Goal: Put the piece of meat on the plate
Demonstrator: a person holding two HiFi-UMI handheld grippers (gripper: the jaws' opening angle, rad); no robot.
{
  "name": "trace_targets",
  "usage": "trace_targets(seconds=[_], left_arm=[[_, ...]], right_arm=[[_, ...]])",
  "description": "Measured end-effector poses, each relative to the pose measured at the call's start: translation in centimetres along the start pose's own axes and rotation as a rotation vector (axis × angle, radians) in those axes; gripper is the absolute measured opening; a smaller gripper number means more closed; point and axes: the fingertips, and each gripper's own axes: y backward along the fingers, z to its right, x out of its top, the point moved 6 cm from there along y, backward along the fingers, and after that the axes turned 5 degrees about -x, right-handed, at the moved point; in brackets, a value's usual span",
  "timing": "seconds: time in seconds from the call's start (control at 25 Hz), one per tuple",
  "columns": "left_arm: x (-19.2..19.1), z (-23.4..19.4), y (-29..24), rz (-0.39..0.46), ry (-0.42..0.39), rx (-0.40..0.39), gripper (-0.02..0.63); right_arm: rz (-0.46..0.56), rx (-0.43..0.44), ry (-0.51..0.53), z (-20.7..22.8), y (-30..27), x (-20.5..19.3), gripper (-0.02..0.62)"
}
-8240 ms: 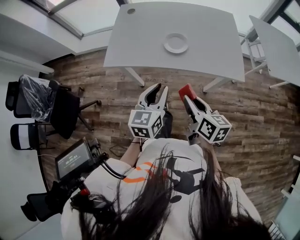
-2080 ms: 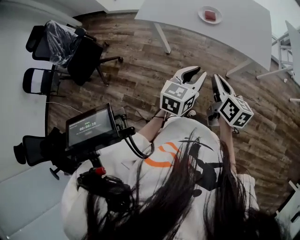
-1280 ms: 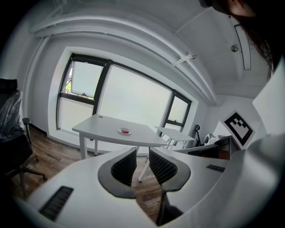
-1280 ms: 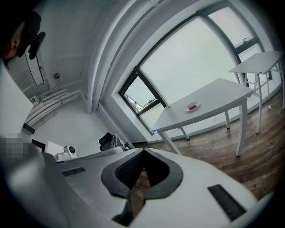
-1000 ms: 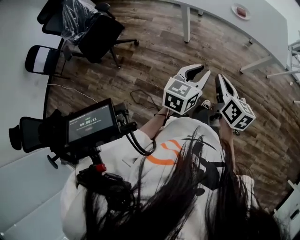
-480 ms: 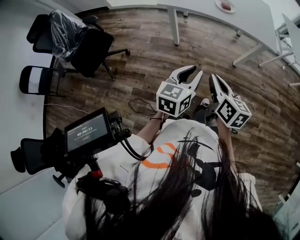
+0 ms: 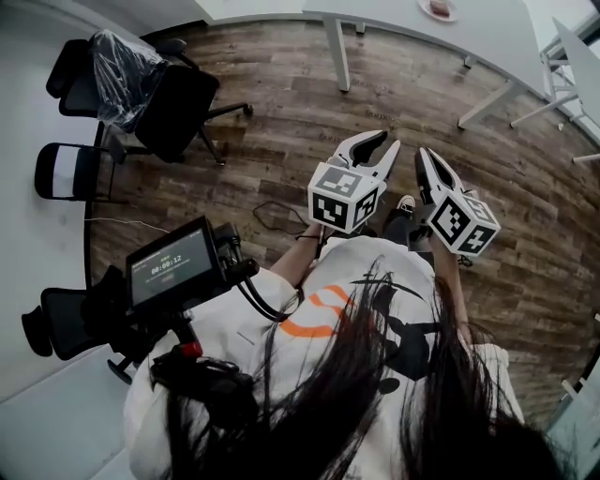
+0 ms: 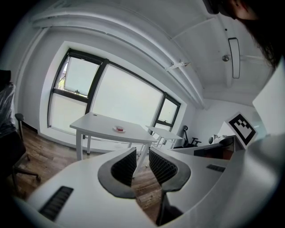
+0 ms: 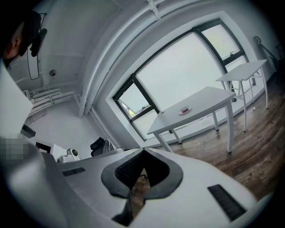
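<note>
Two things are hard for me to read from here. The plate (image 7: 439, 8) is clipped by the top edge of the head view, and the piece of meat (image 8: 119, 128) on it is only a small reddish patch. Both gripper views show it better: it lies on that plate near the middle of the far white table (image 7: 487, 33), well apart from both tools.

The near half of the head view is buried under dark hair (image 7: 375, 403) and a white shirt (image 7: 244, 337). The arms are mostly hidden, and only the grippers stick out beyond them. The left gripper (image 7: 379, 142) has its fingers spread a little, with nothing between them but floor. The right gripper (image 7: 424, 153), just beside it, has its fingers pressed together at the tips and grips nothing. Both hang over the wooden floor (image 7: 281, 131), pointing toward the table.

To their left a black office chair (image 7: 183, 103) stands beside another wrapped in clear plastic (image 7: 117, 66). A third chair (image 7: 61, 173) sits closer to the left wall. A small monitor (image 7: 172, 267) on a mount juts out at near left. A loose cable (image 7: 277, 216) lies on the floor just left of the left gripper. A second table (image 7: 577, 66) is cut off at far right.
</note>
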Motion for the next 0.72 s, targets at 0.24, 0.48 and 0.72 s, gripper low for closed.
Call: trace_targets(seconds=[0.24, 0.48, 0.72], left_arm=[[-0.06, 0.14, -0.17, -0.005, -0.006, -0.005, 0.094], [-0.05, 0.08, -0.15, -0.005, -0.008, -0.005, 0.094], [0.07, 0.12, -0.23, -0.003, -0.012, -0.004, 0.094]], right_arm=[[-0.001, -0.005, 0.0, 0.16, 0.11, -0.1, 0.006], [0.004, -0.004, 0.002, 0.09, 0.1, -0.03, 0.006], [0.005, -0.004, 0.003, 0.19, -0.01, 0.13, 0.006]])
